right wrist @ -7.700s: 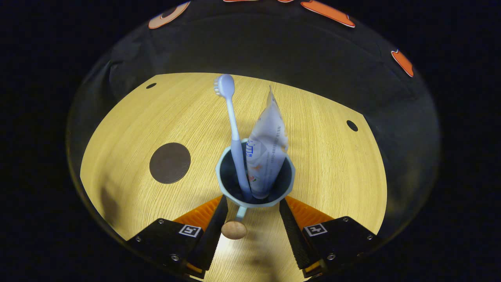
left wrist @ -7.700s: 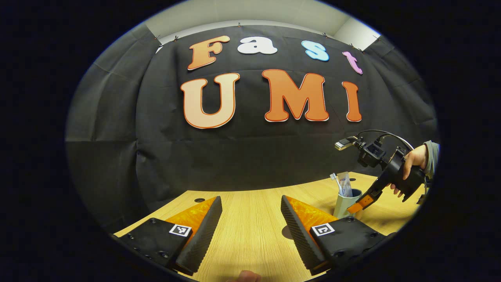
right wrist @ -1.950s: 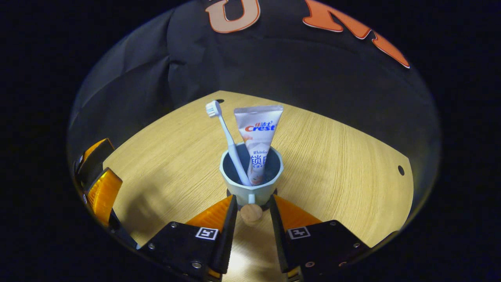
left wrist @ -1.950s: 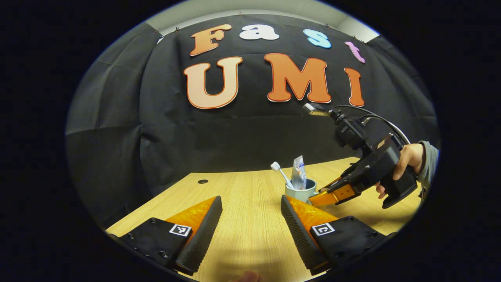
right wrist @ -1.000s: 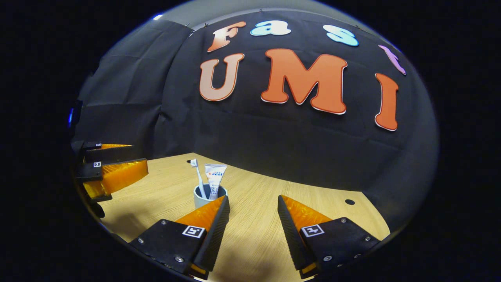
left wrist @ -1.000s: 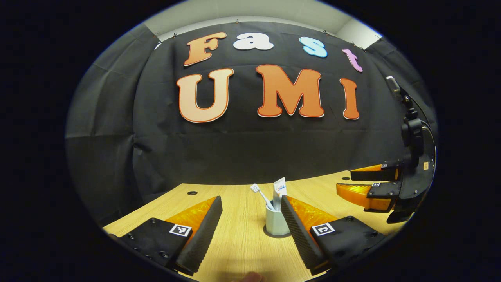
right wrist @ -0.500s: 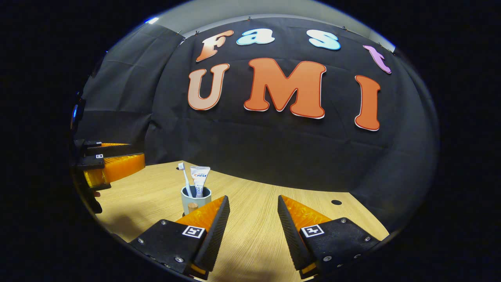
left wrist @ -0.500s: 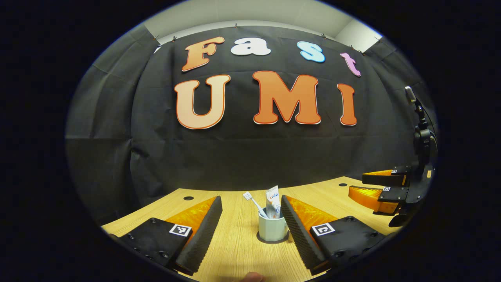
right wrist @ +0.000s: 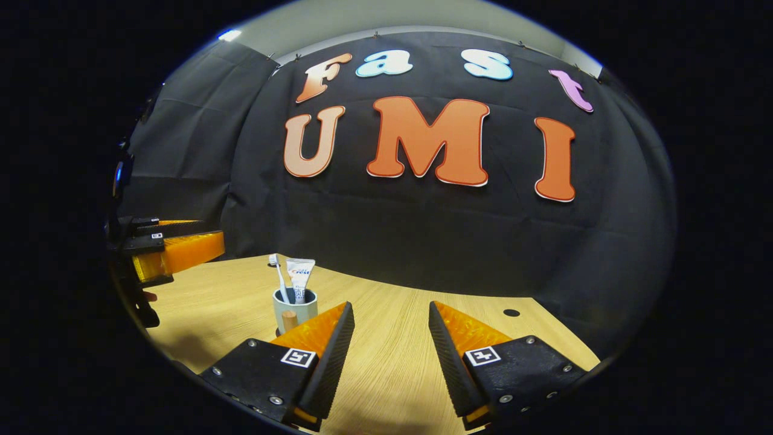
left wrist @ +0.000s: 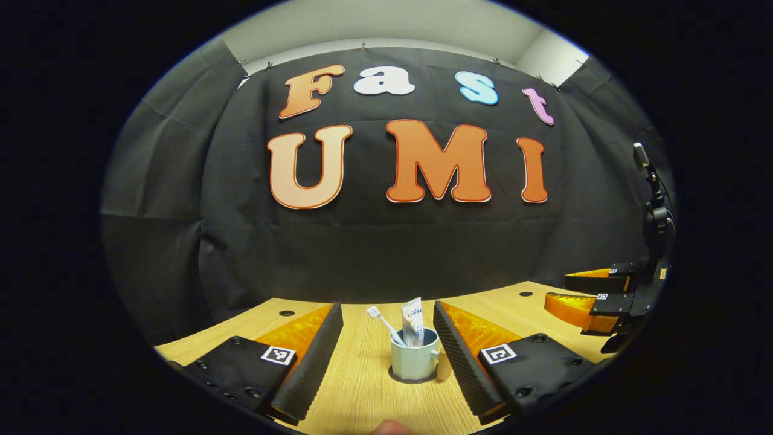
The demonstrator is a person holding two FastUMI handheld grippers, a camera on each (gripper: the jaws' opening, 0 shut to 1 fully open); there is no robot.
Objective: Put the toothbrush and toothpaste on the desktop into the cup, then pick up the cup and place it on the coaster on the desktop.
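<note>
A pale blue-green cup [left wrist: 412, 360] stands upright on a dark round coaster [left wrist: 398, 379] on the wooden desktop [left wrist: 362, 393]. A white toothbrush [left wrist: 381, 322] and a toothpaste tube [left wrist: 413, 320] stick up out of it. My left gripper [left wrist: 386, 338] is open, and the cup sits beyond its fingers, apart from them. My right gripper [right wrist: 389, 335] is open with nothing between its fingers. In the right gripper view the cup [right wrist: 294, 313] stands to the left with the toothbrush [right wrist: 278, 275] and tube [right wrist: 299, 275] in it. The right gripper [left wrist: 595, 296] also shows at the far right of the left gripper view.
The black cloth wall [left wrist: 386, 241] closes the desk's far side. Small round holes [left wrist: 285, 313] [right wrist: 511, 313] mark the desktop near its back edge. The left gripper [right wrist: 169, 244] shows at the left edge of the right gripper view.
Both grippers have drawn back from the cup, which stays on the coaster. The right gripper let go of the cup's handle and opened about two seconds ago.
</note>
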